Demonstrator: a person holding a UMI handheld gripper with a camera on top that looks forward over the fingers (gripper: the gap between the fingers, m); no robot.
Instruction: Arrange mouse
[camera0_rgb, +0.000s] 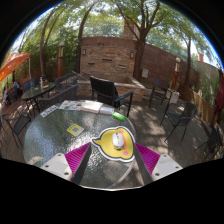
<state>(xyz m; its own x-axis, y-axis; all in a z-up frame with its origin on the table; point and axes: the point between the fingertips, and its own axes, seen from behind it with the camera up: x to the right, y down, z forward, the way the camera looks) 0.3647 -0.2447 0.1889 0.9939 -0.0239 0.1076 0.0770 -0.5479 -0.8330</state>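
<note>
Outdoor patio setup, with a brick wall (108, 55) at the back and trees (140, 15) overhead. Closer than the wall sits a round glass table (55, 135), and dark metal chairs (108, 93) stand around its far side. On the glass there's a yellow pad (103, 148) near the gripper, a small yellow card (74, 129) further out, and something green (119, 117) at the table's far edge. The mouse (117, 142), white, sits on that yellow pad, right between the gripper (112, 158) fingers. The fingers are spread wide, pink pads (77, 156) either side of the pad, not pressing on the mouse at all.
</note>
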